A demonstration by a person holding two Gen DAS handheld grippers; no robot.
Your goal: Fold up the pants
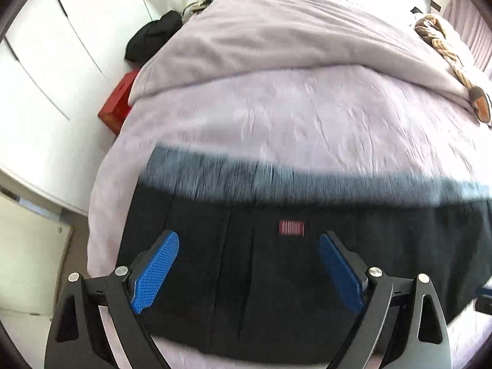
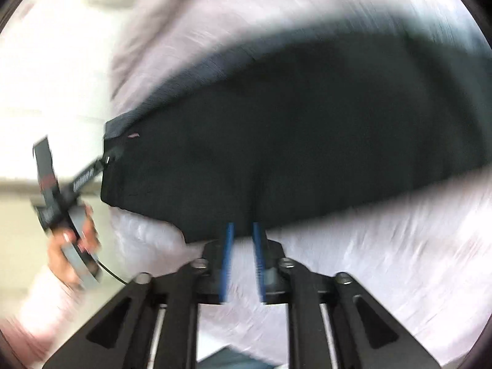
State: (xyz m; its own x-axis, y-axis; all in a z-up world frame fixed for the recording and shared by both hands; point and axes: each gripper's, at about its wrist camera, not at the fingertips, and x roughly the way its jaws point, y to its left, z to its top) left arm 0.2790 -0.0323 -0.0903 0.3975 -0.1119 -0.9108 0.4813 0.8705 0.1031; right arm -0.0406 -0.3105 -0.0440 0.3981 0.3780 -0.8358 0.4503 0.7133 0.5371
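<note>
While both grippers hover over the bed [image 1: 276, 117], dark pants [image 1: 307, 261] lie flat across the lilac sheet.
Left gripper [image 1: 249, 258]: blue pads spread wide apart over the pants, holding nothing; small red label [image 1: 291, 227] at 12 o'clock between them, grey waistband [image 1: 276, 178] beyond. Right gripper [image 2: 244, 246]: pads near together, narrow gap, tips at the pants' near edge [image 2: 276, 153]; view blurred, cannot tell if cloth is pinched. Left hand [image 2: 73, 246] at 9 o'clock. Red box [image 1: 118, 104] at 10 o'clock beside bed, rumpled duvet [image 1: 276, 37] at 12.
</note>
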